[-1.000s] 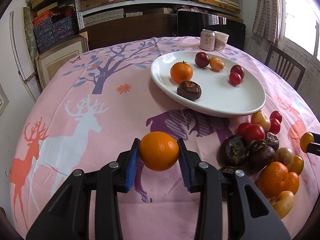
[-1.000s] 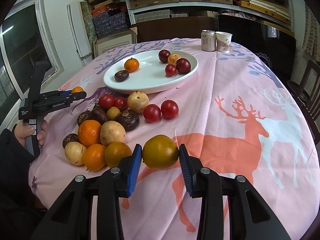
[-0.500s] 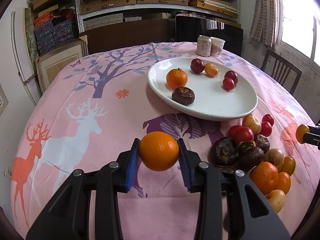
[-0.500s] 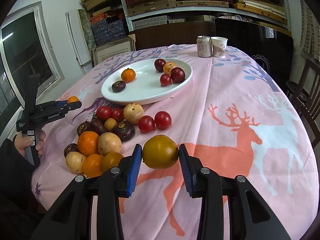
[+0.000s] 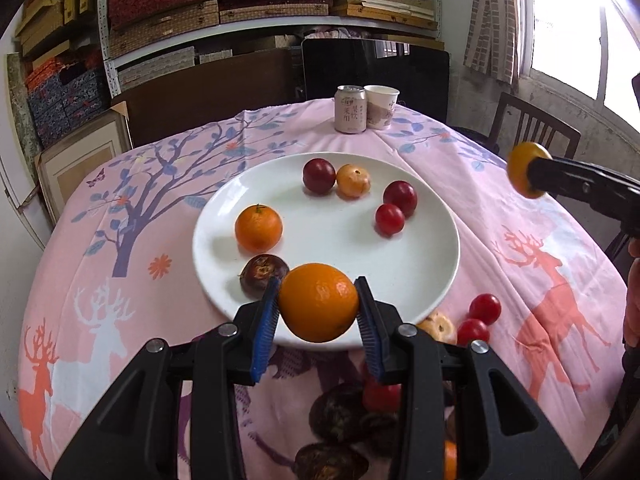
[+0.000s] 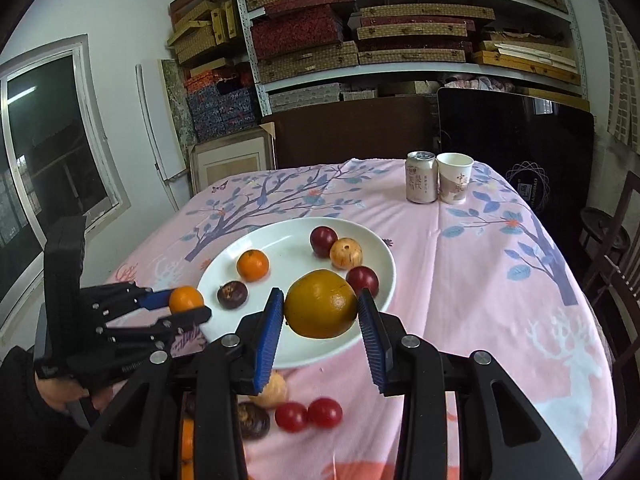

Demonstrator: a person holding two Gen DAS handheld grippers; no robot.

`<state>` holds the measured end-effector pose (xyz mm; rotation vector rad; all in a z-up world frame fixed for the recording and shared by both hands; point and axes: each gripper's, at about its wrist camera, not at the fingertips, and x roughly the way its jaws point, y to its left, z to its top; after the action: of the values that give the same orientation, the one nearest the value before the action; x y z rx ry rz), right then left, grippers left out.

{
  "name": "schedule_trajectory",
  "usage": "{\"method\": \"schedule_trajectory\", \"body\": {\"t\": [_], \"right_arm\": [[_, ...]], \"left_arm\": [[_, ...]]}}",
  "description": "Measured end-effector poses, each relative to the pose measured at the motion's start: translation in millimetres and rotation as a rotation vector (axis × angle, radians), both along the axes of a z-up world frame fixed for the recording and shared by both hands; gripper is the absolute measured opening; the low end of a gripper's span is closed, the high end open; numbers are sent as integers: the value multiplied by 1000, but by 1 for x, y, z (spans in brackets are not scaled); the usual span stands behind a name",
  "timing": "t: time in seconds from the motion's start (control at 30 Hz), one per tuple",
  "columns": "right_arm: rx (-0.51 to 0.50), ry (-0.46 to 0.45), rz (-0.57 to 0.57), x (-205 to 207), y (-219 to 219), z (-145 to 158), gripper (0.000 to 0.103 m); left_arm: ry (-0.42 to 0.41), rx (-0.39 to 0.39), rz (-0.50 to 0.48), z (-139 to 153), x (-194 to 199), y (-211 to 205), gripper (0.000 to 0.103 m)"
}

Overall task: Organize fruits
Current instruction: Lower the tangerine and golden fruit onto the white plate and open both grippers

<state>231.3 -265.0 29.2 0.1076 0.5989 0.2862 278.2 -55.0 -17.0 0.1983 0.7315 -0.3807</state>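
Note:
My left gripper [image 5: 318,312] is shut on a bright orange [image 5: 319,302], held over the near rim of the white plate [image 5: 420,256]. My right gripper [image 6: 320,314] is shut on a yellow-green orange [image 6: 321,303], above the plate's [image 6: 288,240] near right side. On the plate lie a small tangerine [image 5: 258,227], a dark brown fruit [image 5: 262,273], two dark red plums, a pale orange fruit and a cherry tomato [image 5: 389,219]. The right gripper [image 5: 532,176] shows at the right edge of the left wrist view; the left gripper [image 6: 186,306] shows at the left of the right wrist view.
Loose fruit lies on the pink deer tablecloth [image 5: 120,280] near the plate's front: cherry tomatoes [image 6: 308,414], dark brown fruits [image 5: 340,412], a pale fruit [image 5: 438,326]. A drink can [image 6: 421,182] and paper cup [image 6: 454,183] stand at the far edge. Chairs stand at the right; shelves behind.
Both grippers have moved forward and up with their fruit, from beside the loose pile to over the plate's near rim. The loose fruit now lies below and behind the fingers.

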Motion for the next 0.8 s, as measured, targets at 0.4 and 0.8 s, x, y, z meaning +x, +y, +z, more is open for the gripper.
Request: {"method": "schedule_trajectory", "body": {"t": [0.4,0.8], "right_arm": [[13,57,95,85,46,-42,63],[52,-16,11,52,6,-36,68]], "left_arm": [[-2,0,4,-23,39,-22,69],[-42,-14,31,-18,5,4,75]]}}
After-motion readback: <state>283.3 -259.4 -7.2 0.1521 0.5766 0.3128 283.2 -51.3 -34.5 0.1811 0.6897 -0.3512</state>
